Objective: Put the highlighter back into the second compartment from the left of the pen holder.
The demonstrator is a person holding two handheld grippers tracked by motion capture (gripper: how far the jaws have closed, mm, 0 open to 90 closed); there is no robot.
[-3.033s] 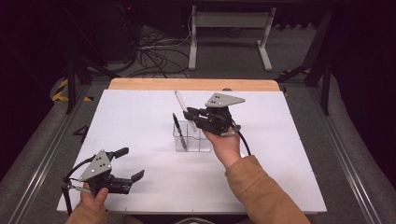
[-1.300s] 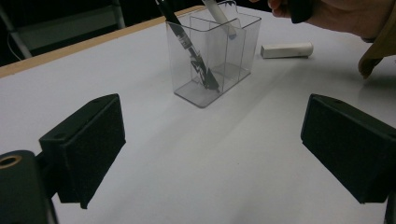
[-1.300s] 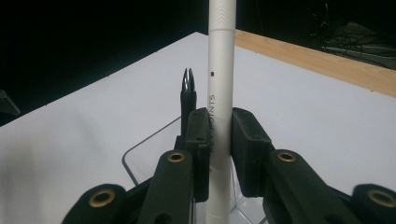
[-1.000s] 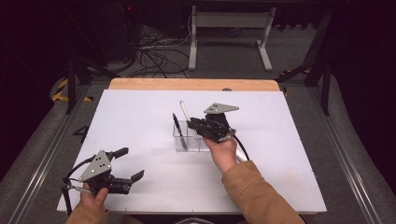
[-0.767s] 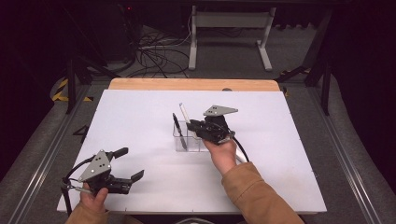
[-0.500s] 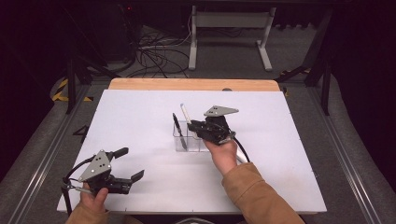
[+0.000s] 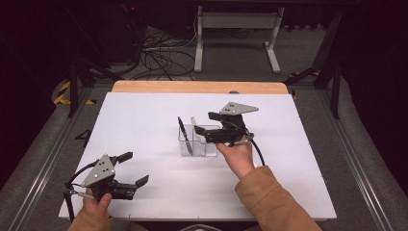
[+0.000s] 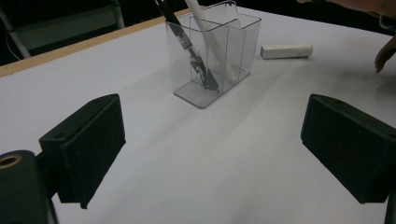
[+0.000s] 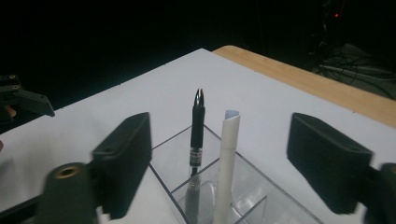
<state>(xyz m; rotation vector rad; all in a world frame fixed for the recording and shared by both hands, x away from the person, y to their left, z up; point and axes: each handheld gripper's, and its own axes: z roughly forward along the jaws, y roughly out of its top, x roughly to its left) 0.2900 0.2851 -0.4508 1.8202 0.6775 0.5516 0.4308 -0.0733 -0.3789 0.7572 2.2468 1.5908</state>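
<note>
Right claw [image 7: 204,129] jaws just opened above clear holder [image 7: 198,144], white pen [image 9: 227,158] released

I see the white table [image 7: 144,125] lit bright from overhead w/ soft shadows; surroundings nearly black. Right gripper view: near jaws blurred, bg dark. Left gripper view sharp, mild glare on clear holder [image 8: 212,56].

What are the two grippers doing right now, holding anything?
Left gripper: open, holding nothing, low over the table.
Right gripper: open, jaws just opened, the white pen standing free in the clear holder between them.
</note>
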